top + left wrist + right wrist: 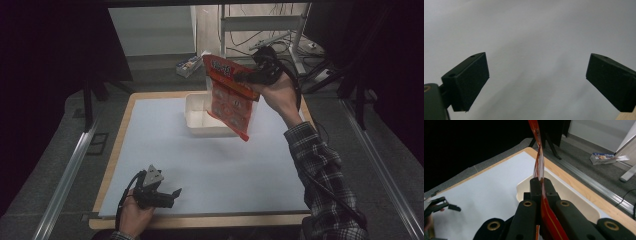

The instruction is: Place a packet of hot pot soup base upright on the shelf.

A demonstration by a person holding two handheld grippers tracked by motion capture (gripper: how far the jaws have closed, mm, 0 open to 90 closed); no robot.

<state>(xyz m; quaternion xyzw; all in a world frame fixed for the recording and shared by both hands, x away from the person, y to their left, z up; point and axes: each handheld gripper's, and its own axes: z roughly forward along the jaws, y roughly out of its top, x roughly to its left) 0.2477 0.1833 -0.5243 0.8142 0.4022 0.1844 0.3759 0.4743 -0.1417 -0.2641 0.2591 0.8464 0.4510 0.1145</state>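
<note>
one raised right tool (248, 77) pinches the red packet (230, 95) above the tub (200, 120).

My wood-edged table (115, 150) carries a pale sheet (210, 165) over most of its top; a cream tub (196, 120) stands on the sheet's far middle. My left gripper (176, 192) rests at its near edge.

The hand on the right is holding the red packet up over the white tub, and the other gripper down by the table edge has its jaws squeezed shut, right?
Not quite. The left gripper near the table's front edge has its jaws wide apart with nothing between them, as the left gripper view shows. The rest holds: the right gripper clamps the red packet in the air above the white tub.
</note>
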